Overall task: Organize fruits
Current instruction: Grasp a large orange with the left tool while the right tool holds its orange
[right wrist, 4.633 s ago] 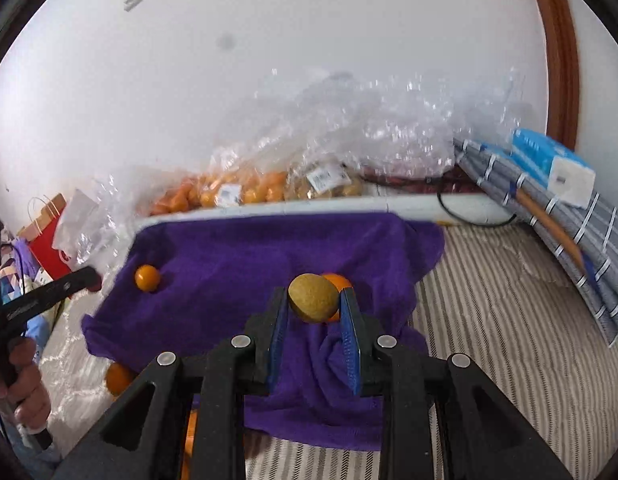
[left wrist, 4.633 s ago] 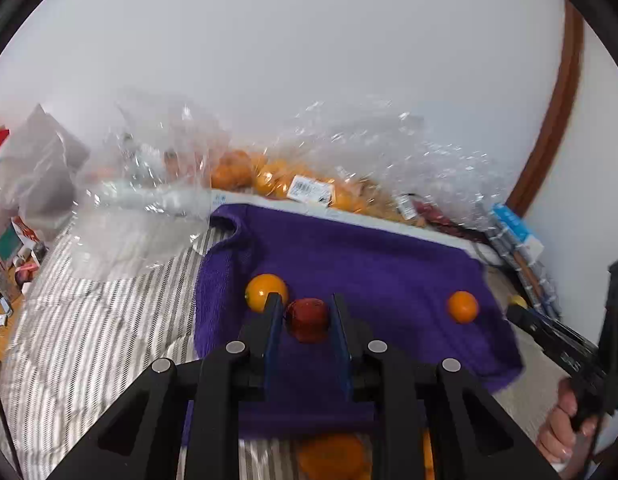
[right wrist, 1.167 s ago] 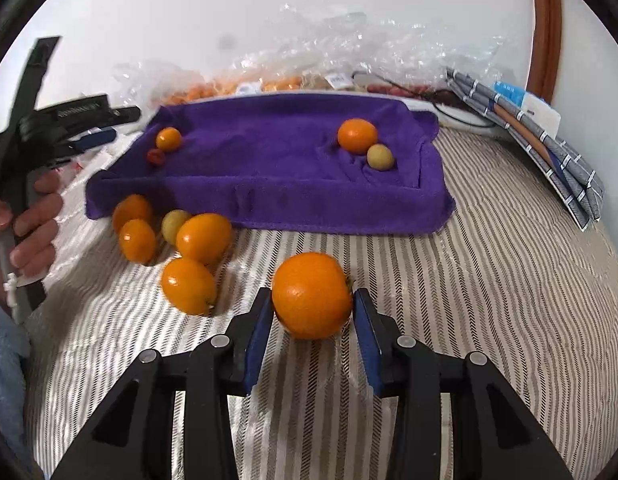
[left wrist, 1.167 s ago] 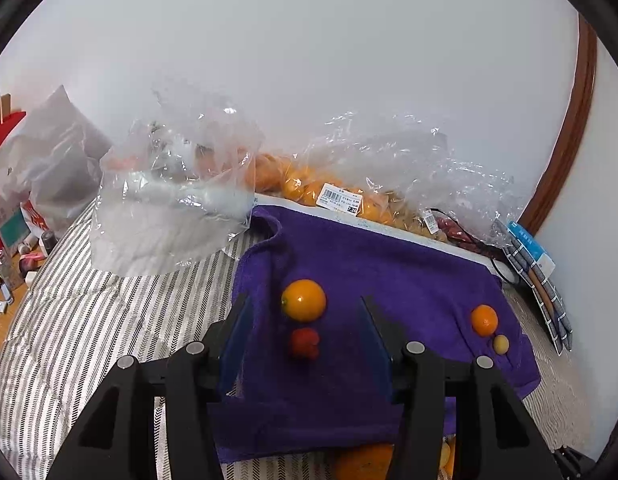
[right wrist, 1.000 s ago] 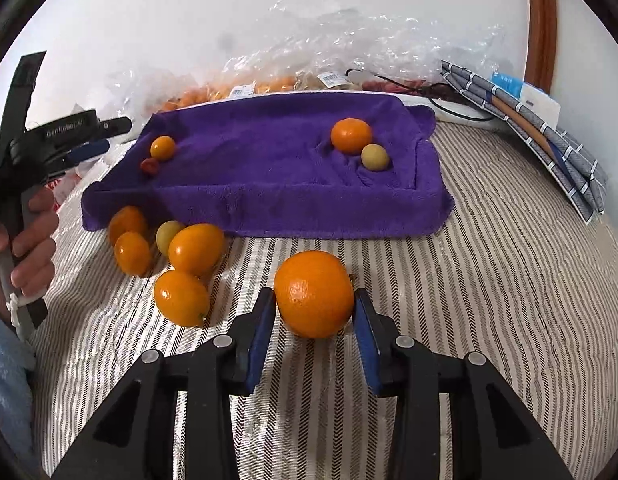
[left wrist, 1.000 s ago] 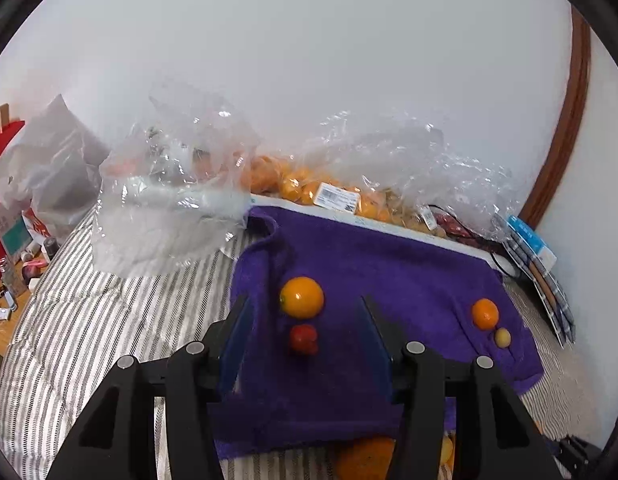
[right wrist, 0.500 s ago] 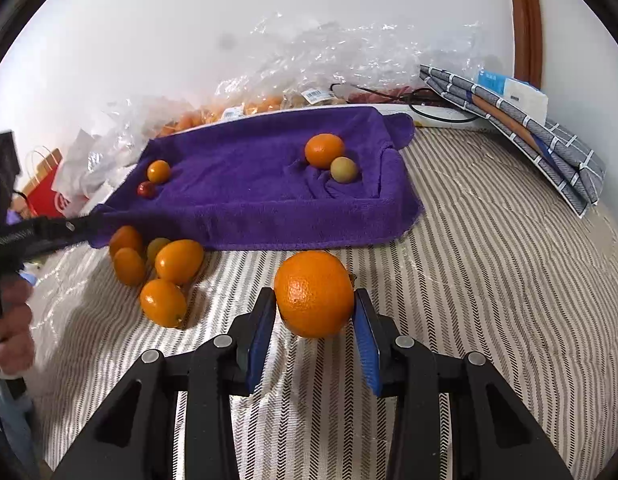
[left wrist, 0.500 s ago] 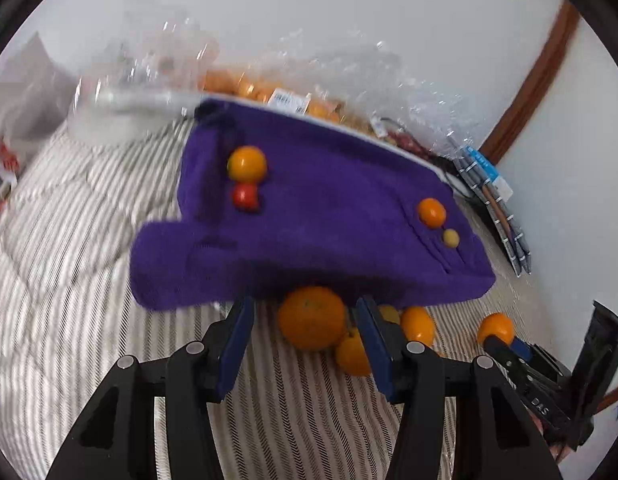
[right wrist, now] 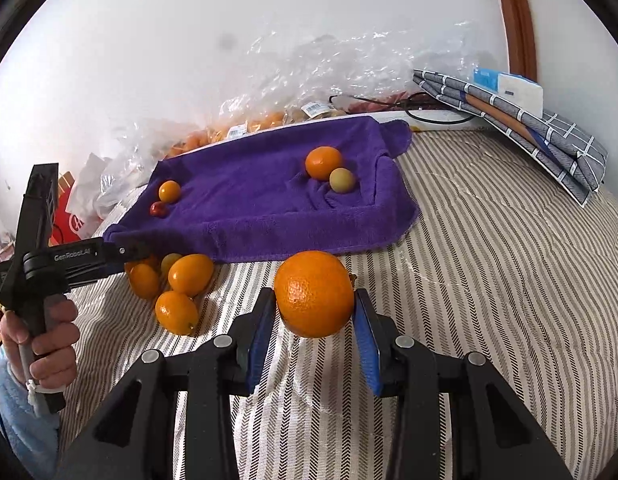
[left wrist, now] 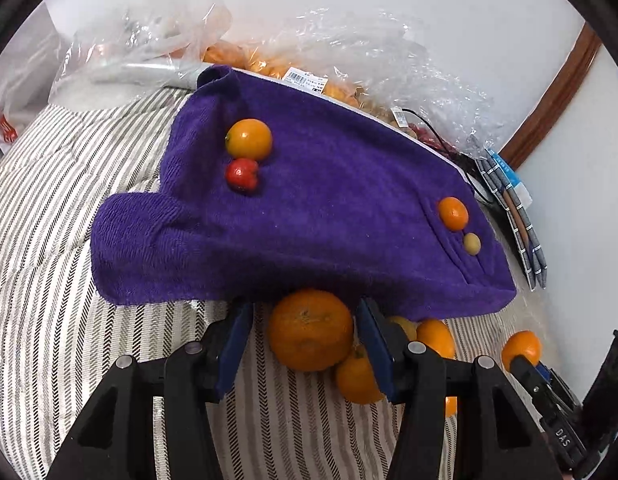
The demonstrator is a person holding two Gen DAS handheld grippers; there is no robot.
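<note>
Currently right gripper (right wrist: 313, 330) clamps a large orange (right wrist: 313, 299); left gripper (left wrist: 305, 344) gapes around another orange (left wrist: 311, 329), seemingly untouched.

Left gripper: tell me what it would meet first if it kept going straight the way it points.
The left gripper would most likely meet the big orange already between its open jaws; the purple towel's front edge lies just beyond, though depth is unclear.

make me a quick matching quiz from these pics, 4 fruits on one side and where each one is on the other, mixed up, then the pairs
Fruits:
1. big orange
2. red fruit
3. yellow-green fruit
4. dimpled orange

Places:
A. on the purple towel, beside a small orange
B. between the open left claw pads, on the bed
C. gripped in the right claw
D. on the towel, below a yellow-orange fruit

Pairs: 1-C, 2-D, 3-A, 4-B
</note>
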